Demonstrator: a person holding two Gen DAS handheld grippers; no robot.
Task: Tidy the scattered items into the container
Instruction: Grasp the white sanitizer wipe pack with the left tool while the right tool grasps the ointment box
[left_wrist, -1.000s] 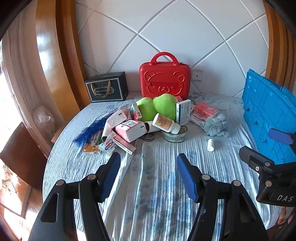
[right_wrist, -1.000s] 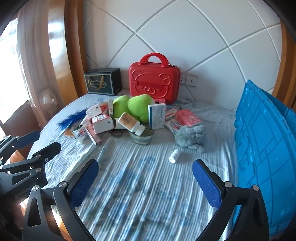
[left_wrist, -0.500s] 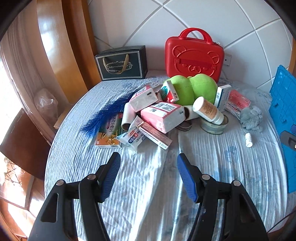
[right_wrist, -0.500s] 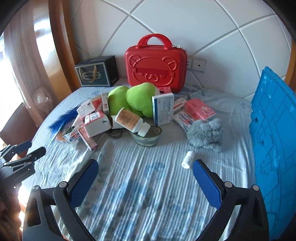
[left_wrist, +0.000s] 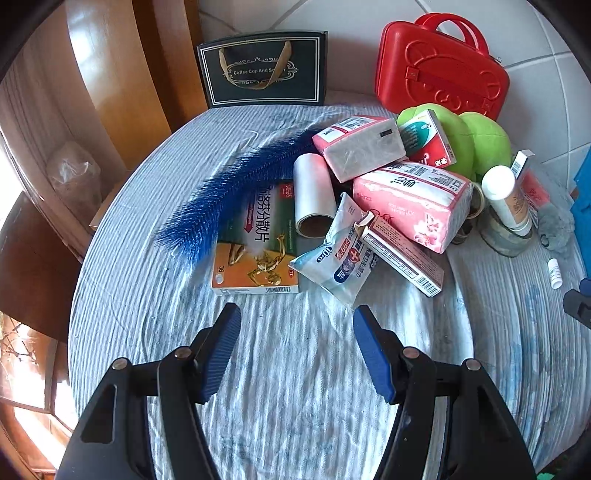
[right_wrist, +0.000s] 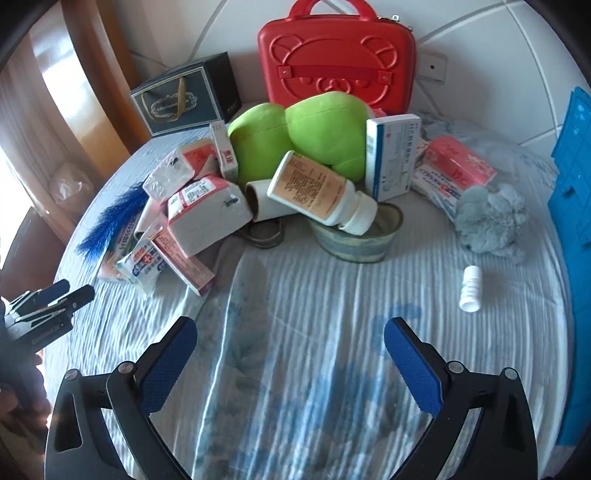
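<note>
Both hand-held grippers hang over the cloth-covered surface (right_wrist: 295, 295) with nothing between their blue pads. The left hand-held gripper (left_wrist: 295, 332) stands apart just short of the green-and-orange medicine box (left_wrist: 255, 254) and wet-wipe packet (left_wrist: 340, 254). The right hand-held gripper (right_wrist: 290, 354) gapes wider before the ceramic bowl (right_wrist: 354, 240) bearing a tipped pill bottle (right_wrist: 317, 192). The blue crate (right_wrist: 572, 221) stands at the right edge.
</note>
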